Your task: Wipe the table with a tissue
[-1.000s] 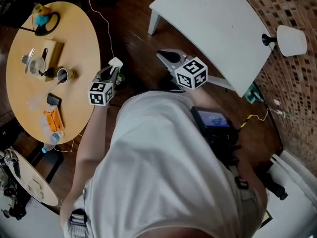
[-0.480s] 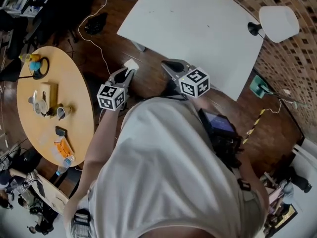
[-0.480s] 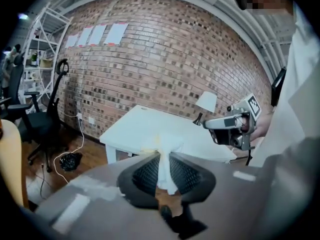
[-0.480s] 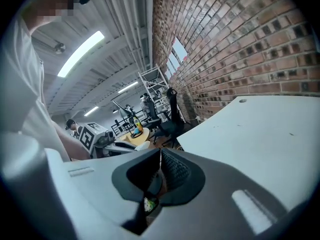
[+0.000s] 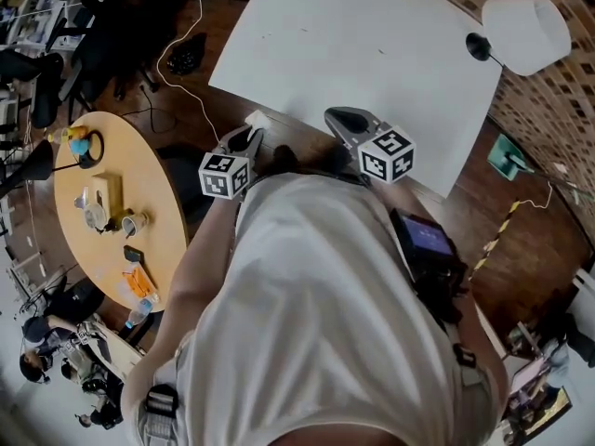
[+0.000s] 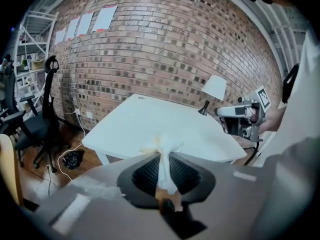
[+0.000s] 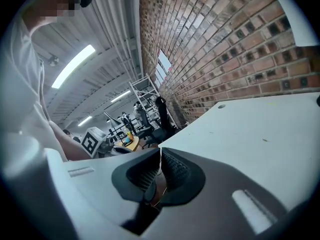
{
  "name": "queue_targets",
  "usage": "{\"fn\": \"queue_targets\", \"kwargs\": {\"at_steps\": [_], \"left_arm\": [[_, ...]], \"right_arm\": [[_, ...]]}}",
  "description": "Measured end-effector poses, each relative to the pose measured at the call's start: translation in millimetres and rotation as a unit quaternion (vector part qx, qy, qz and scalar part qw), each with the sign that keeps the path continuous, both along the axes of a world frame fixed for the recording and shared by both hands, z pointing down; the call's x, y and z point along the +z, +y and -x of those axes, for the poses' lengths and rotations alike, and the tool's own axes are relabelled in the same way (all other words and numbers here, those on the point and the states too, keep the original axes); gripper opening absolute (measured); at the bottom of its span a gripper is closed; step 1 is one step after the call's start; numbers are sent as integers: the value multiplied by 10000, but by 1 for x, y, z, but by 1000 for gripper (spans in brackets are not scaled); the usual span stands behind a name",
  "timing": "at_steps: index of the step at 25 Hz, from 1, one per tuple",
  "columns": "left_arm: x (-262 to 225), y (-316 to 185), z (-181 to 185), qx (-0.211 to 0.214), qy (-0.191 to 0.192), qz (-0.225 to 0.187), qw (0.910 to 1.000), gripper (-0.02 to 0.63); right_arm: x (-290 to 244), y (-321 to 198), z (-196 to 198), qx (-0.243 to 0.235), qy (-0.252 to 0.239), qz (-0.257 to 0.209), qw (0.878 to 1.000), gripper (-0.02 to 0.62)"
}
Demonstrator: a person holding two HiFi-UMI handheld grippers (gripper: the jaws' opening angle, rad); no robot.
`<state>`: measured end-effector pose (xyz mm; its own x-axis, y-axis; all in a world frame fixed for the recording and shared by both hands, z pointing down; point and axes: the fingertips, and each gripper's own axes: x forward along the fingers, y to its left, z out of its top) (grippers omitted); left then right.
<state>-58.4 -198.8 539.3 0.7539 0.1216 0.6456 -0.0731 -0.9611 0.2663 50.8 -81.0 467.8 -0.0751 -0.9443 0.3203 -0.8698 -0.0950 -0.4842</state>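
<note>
left claw (image 6: 161, 154) pinches crumpled white tissue (image 6: 165, 175); right claw (image 7: 160, 152) pressed together beside smooth white table (image 6: 145, 121).

White table (image 5: 353, 54), lamp (image 5: 525, 28) at 1 corner

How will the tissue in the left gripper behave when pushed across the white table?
Probably floppy: the tissue bunches and droops where the left gripper pinches it. It looks thin and light, so it may crumple or tear rather than slide stiffly over the table.

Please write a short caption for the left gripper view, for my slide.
Left gripper holds a white tissue, facing a white table and a brick wall.
</note>
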Motion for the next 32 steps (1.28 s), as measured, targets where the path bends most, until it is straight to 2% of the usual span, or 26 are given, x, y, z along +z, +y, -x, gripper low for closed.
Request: {"fn": "queue_targets", "kwargs": {"at_steps": [5, 9, 13, 18, 23, 32], "left_arm": [[-2, -20, -38, -21, 97, 242, 9997, 49], [4, -38, -68, 220, 144, 193, 9995, 49], [18, -61, -97, 548, -166, -2, 9984, 49], [29, -97, -140, 575, -383, -36, 9976, 49], [46, -138, -178, 722, -655, -274, 9949, 49], [74, -166, -205, 988, -1262, -561, 9855, 41]], "right_arm": [[6, -3, -33, 317, -114, 43, 9994, 14], [5, -8, -52, 548, -60, 98, 9984, 14], [1, -19, -71, 815, -20, 146, 9966, 14], [-3, -35, -95, 1043, 71, 290, 9941, 14], [-4, -51, -109, 1301, 78, 415, 9906, 12], [2, -50, -117, 1772, -19, 625, 9822, 14]]}}
